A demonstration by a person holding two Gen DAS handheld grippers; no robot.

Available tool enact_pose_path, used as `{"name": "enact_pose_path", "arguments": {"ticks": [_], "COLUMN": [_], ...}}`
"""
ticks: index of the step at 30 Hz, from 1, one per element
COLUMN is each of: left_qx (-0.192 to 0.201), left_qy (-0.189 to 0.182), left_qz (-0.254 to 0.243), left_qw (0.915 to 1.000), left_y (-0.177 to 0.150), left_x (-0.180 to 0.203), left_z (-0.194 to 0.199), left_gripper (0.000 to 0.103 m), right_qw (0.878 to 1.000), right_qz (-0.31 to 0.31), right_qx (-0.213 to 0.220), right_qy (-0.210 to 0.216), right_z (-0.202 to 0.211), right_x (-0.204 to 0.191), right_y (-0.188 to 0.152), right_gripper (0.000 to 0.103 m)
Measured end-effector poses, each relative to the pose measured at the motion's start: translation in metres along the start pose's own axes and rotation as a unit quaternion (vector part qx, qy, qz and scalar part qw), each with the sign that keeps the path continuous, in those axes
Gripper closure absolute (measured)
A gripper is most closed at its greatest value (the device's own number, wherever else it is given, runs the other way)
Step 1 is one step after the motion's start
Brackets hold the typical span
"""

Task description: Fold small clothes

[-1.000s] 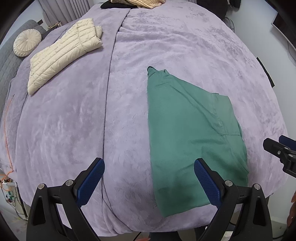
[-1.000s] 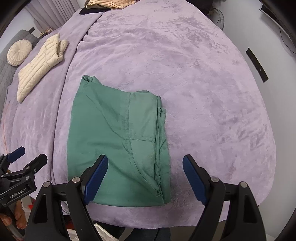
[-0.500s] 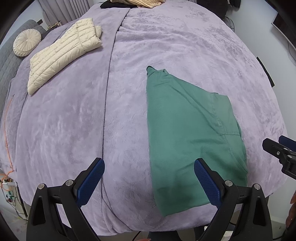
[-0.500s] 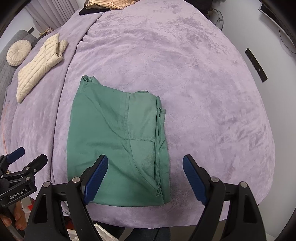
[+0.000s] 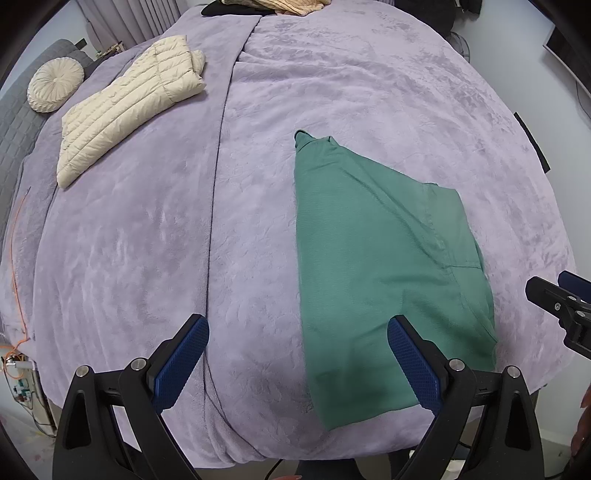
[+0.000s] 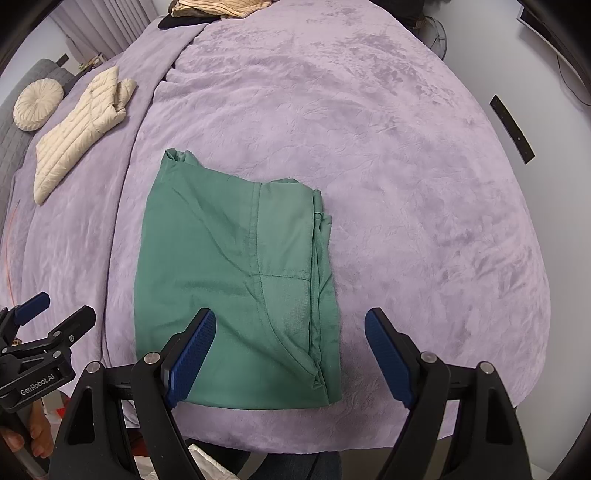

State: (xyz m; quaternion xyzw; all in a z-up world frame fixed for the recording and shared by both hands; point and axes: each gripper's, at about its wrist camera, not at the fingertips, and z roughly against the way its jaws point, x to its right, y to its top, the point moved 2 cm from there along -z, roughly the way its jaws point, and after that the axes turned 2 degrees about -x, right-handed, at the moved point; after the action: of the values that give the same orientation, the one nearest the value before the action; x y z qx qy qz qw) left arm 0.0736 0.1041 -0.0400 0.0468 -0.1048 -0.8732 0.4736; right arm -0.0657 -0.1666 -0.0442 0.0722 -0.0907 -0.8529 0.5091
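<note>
A green garment (image 5: 376,269) lies folded flat on the purple bed cover (image 5: 147,240), near the front edge. It also shows in the right wrist view (image 6: 229,280), with a layered fold along its right side. My left gripper (image 5: 297,350) is open and empty, held above the front edge, its right finger over the garment's near corner. My right gripper (image 6: 288,350) is open and empty, above the garment's near right part. Each gripper shows at the edge of the other's view: the right one (image 5: 561,299), the left one (image 6: 40,325).
A cream quilted jacket (image 5: 125,107) lies folded at the far left of the bed. A round cream cushion (image 5: 55,85) sits beyond it on a grey sofa. More clothes (image 5: 273,5) are piled at the far edge. The bed's front edge drops off just below the grippers.
Almost nothing has moved. Both grippers stay open and hover in the same place over the bed's front edge.
</note>
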Motion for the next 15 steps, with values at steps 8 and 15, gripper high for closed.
{"name": "enact_pose_path", "arguments": {"ticks": [8,15], "left_qx": [0.000,0.000], "left_qy": [0.000,0.000], "left_qz": [0.000,0.000], "left_qw": [1.0000,1.0000], "left_y": [-0.0010,-0.0007], "left_x": [0.0004,0.0003], "left_z": [0.0001,0.0003], "left_gripper": [0.005,0.005], "right_qw": [1.000,1.000], "right_qz": [0.002,0.002], "right_qx": [0.000,-0.001], "right_qy": [0.000,0.000], "right_z": [0.0001,-0.0001], "right_x": [0.0013,0.0016], "right_y": [0.0007,0.0001], "right_gripper": [0.018,0.018]}}
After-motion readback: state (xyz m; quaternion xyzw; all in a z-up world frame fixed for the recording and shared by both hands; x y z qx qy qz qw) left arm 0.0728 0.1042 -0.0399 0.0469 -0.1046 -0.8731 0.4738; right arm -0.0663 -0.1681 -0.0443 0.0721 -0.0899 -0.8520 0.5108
